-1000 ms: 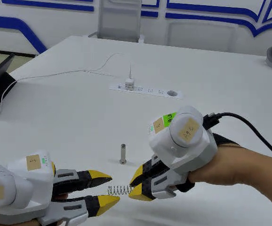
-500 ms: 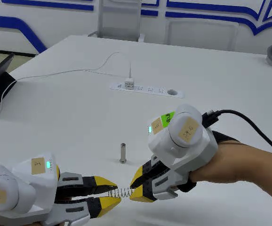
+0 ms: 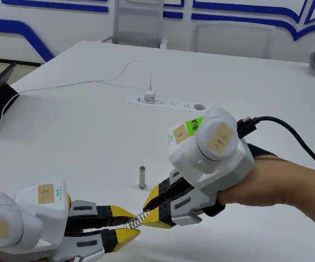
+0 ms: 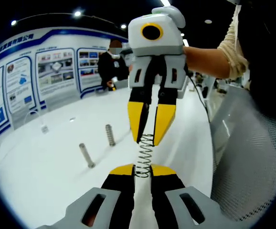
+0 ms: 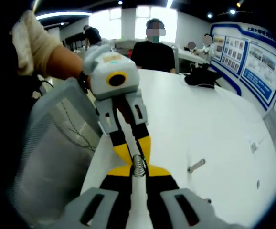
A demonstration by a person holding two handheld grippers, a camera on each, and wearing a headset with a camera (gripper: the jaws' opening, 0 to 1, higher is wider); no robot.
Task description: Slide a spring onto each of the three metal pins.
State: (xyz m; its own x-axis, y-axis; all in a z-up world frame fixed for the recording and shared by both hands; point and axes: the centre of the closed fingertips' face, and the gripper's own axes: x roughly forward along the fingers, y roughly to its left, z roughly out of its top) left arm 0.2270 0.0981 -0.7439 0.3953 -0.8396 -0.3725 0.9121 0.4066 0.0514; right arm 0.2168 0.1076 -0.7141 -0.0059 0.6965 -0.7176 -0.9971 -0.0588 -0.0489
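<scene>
White worktop point(image 3: 92, 125). Right gripper point(image 3: 145, 215) and left gripper point(image 3: 135, 222) meet tip to tip near its front edge, each clamped on one end of the spring point(image 3: 138, 220) stretched between them. Metal pin point(image 3: 142, 178) stands upright just beyond, bare.

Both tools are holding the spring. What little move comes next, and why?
Probably the right tool should let go. The spring is pinched at both ends between it and the left tool, and the pin just beyond stands bare, so one end must be free to slide on.
</scene>
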